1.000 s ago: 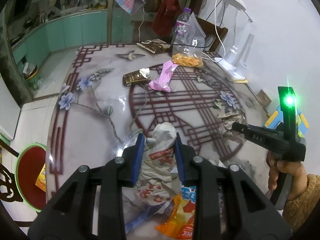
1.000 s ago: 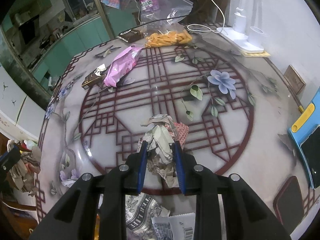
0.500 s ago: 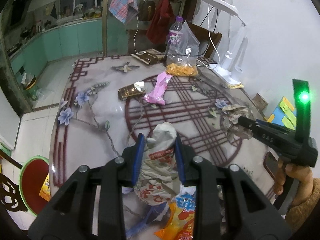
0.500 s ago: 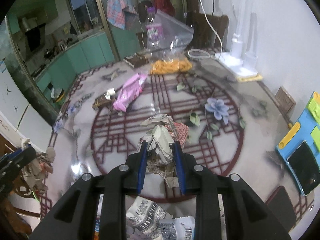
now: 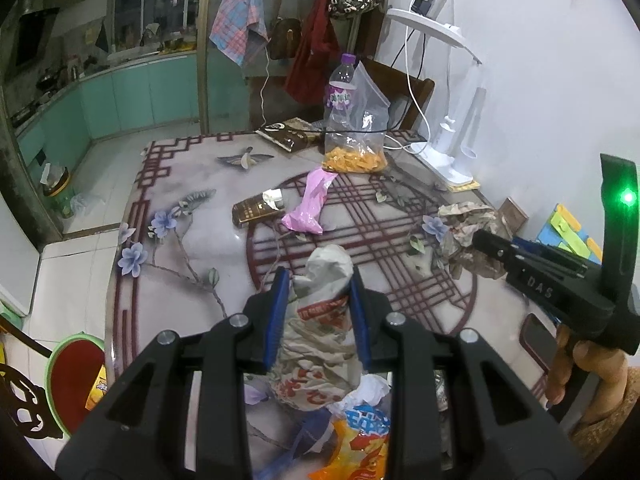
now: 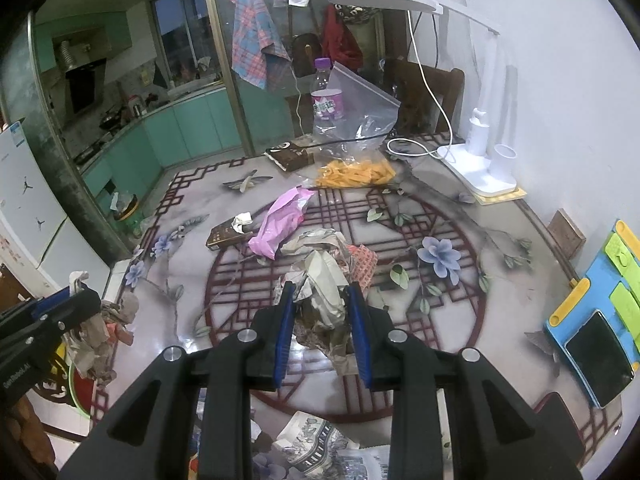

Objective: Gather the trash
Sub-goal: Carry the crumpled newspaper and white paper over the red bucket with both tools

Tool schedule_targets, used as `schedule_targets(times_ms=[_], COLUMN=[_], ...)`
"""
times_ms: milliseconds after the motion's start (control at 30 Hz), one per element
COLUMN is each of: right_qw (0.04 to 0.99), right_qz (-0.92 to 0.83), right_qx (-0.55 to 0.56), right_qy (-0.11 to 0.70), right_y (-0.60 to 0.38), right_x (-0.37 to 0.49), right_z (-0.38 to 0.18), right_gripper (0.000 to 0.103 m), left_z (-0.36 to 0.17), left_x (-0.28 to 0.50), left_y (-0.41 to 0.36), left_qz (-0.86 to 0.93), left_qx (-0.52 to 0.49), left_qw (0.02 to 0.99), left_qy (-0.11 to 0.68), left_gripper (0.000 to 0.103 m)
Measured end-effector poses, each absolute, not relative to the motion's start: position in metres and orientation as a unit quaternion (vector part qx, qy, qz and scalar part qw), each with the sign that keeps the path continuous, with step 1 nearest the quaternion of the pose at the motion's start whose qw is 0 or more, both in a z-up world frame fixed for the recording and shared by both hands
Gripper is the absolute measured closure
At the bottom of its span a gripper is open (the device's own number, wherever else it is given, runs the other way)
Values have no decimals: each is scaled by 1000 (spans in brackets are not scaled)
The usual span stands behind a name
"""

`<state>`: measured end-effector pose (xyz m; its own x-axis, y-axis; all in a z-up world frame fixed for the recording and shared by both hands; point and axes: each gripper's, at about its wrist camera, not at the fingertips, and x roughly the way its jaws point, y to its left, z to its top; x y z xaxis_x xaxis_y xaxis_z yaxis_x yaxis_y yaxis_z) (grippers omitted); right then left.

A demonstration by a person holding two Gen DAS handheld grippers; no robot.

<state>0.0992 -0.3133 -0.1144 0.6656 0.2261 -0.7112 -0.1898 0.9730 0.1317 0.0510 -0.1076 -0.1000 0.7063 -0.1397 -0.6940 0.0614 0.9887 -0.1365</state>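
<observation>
Setting: kitchen cabinets and hung clothes are backing a glass-topped table (image 5: pixel 180 248) printed with red lattice and blue flowers.

Left wrist view, grip: the left gripper (image 5: pixel 318 312) is pinching a crumpled printed paper wad (image 5: pixel 320 320) between its blue pads, with the wad's long axis running forward along the fingers and its tip poking past them.

Left wrist view, bin: a green-rimmed red bin (image 5: pixel 72 380) is sitting low to the left, off the table edge, nearer this hand than the other.

Left wrist view, other hand: the right gripper (image 5: pixel 476 240) is hanging to the right, clamped on a wrinkled wrapper wad (image 5: pixel 464 232).

Right wrist view, grip: the right gripper (image 6: pixel 322 320) is squeezing that wrapper wad (image 6: pixel 324 284), which is bulging upright between the pads.

Right wrist view, leftovers: a pink bag (image 6: pixel 280 220) and a brown packet (image 6: pixel 228 234) are lying ahead, well apart from both loads.

Change: both grippers are riding higher above the table than a second ago, grips unchanged.

Likely next: carrying both loads leftward and down toward the bin.
</observation>
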Motion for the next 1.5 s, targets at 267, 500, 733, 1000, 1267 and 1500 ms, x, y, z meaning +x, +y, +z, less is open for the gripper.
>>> schedule_targets(times_ms=[267,500,733,1000,1267,1500], right_qw=[912,910,907,908,913,923], right_qz=[121,124,132,138,131,126], right_qx=[18,19,15,10,12,14], right_qy=[391,395,399,396,386,364], right_y=[-302,-302,-296,-288,-291,-289], right_x=[96,98,98,95,92,80], right_z=[-113,-117,-119,-117,-109,-92], right_gripper=[77,77,77,77,77,77], left_z=[-98,-98,-104,-106,-100,-89], left_x=[48,46,46,45,39,40], left_y=[-101,-100,-96,-90,-82,-83], left_qz=[-50,-51,-52,-45,-37,-51], left_qx=[-55,-50,-51,-54,-55,-46], left_qw=[921,920,915,913,918,924], left_qy=[382,386,398,401,390,377], left_gripper=[74,74,74,74,74,74])
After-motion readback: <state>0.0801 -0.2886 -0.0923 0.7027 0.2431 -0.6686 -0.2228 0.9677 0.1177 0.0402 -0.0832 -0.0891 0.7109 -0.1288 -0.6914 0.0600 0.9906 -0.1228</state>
